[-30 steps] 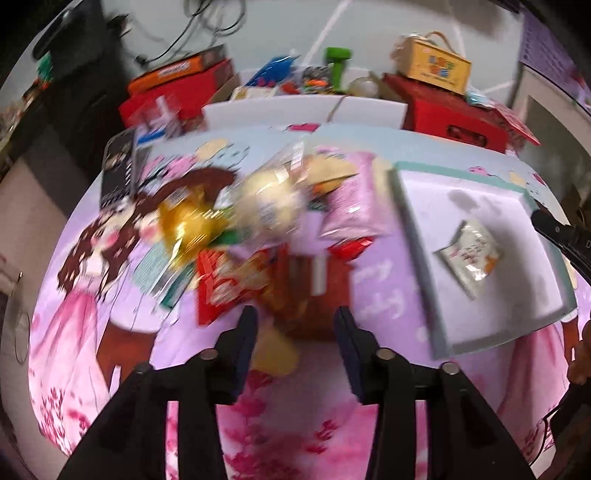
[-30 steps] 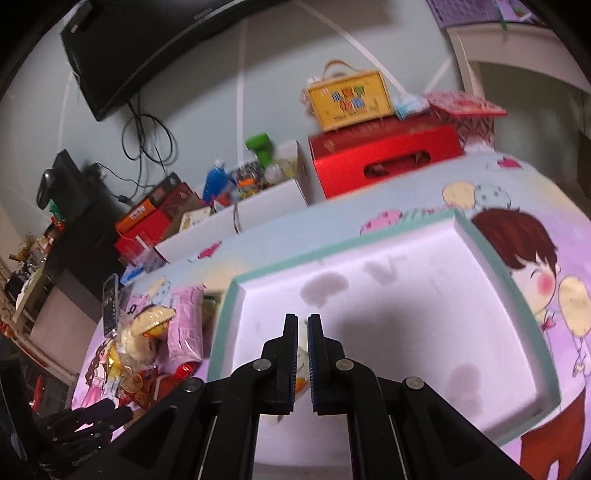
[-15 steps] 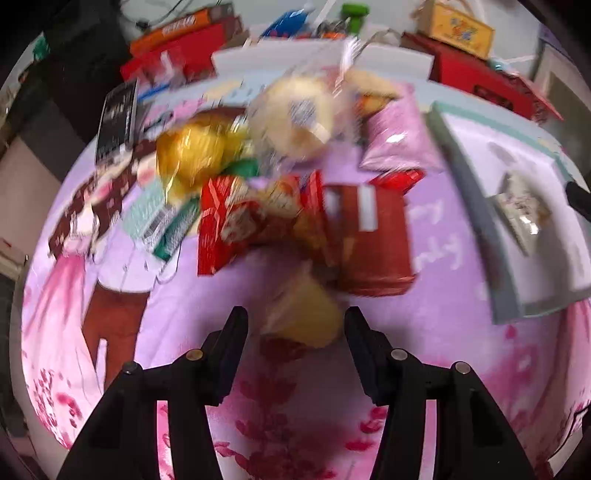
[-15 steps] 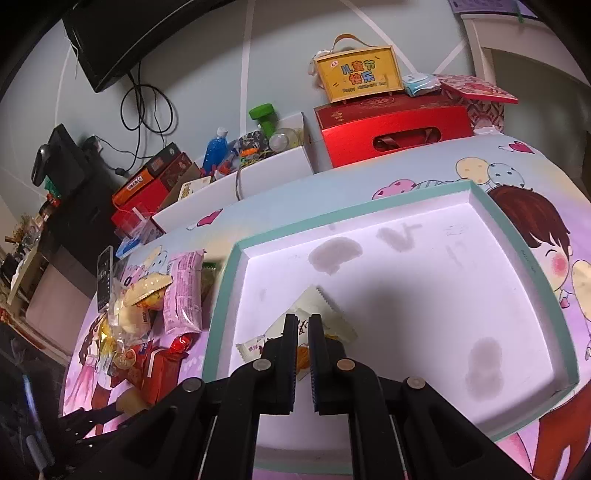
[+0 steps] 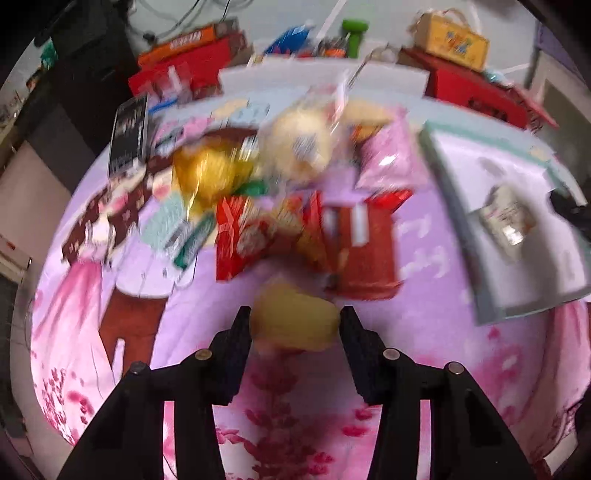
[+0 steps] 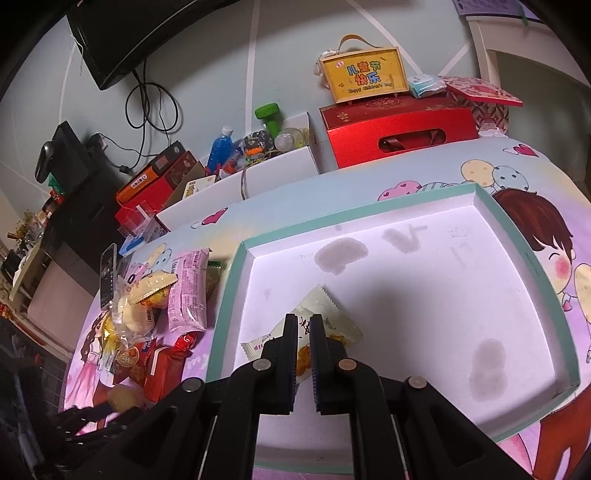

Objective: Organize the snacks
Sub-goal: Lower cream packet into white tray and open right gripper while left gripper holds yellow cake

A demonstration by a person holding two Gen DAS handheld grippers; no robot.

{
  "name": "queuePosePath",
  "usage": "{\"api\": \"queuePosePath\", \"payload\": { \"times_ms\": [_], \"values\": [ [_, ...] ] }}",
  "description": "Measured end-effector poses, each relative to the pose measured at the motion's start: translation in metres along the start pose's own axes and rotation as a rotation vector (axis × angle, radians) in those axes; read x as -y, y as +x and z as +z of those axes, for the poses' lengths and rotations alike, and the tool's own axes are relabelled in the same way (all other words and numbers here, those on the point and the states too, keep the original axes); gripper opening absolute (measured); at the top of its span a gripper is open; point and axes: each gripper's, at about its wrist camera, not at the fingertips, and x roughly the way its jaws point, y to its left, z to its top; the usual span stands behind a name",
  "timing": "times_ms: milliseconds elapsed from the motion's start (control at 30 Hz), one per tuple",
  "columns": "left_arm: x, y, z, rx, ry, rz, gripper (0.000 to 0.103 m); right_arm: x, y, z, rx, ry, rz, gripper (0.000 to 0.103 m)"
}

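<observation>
A pale grey-green wall (image 6: 229, 55) crossed by thin white lines fills the top of the right wrist view. At upper left a dark monitor (image 6: 122, 33) hangs, black cables (image 6: 147, 99) trailing below. Dark cabinet furniture (image 6: 70, 206) stands at left, a white doorframe (image 6: 484, 55) at upper right.

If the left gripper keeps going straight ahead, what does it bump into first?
Probably the yellow snack: it already sits between the left gripper fingers, whose jaws have just been closing. The red packets lie beyond it. The picture is blurred.
</observation>
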Motion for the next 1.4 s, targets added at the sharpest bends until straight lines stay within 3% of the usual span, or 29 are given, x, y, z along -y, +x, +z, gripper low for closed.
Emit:
{"api": "queuePosePath", "payload": {
  "times_ms": [167, 200, 300, 400, 533, 700, 833, 933, 1133, 1233, 1400],
  "values": [
    [0.031, -0.024, 0.017, 0.081, 0.084, -0.075, 0.047, 0.004, -0.001, 0.001, 0.002, 0.010, -0.007, 0.008],
    [0.038, -0.025, 0.022, 0.085, 0.100, -0.089, 0.039, 0.006, -0.002, 0.001, 0.004, 0.016, -0.013, 0.008],
    [0.068, -0.026, 0.037, 0.129, 0.171, -0.128, 0.035, 0.010, -0.002, 0.002, 0.004, 0.024, -0.027, 0.009],
    [0.089, -0.021, 0.045, 0.120, 0.220, -0.128, 0.029, 0.015, -0.001, 0.002, 0.002, 0.035, -0.028, 0.009],
    [0.099, -0.019, 0.052, 0.119, 0.237, -0.123, 0.028, 0.019, -0.002, 0.003, 0.004, 0.045, -0.029, 0.009],
    [0.073, -0.012, 0.047, 0.097, 0.186, -0.089, 0.041, 0.025, -0.002, 0.003, 0.001, 0.067, -0.035, 0.009],
    [0.060, 0.004, 0.047, 0.053, 0.133, -0.106, 0.041, 0.021, -0.001, 0.003, -0.002, 0.056, -0.034, 0.009],
    [0.066, 0.015, 0.045, 0.029, 0.153, -0.134, 0.042, 0.020, -0.001, 0.002, -0.002, 0.051, -0.036, 0.009],
    [0.064, 0.018, 0.045, 0.024, 0.120, -0.164, 0.065, 0.021, 0.001, 0.002, -0.009, 0.052, -0.040, 0.009],
    [0.056, 0.018, 0.045, 0.024, 0.070, -0.218, 0.067, 0.020, 0.002, 0.001, -0.011, 0.048, -0.041, 0.009],
    [0.065, 0.021, 0.043, 0.017, 0.091, -0.213, 0.067, 0.018, 0.005, 0.000, -0.018, 0.043, -0.044, 0.009]
  ]
}}
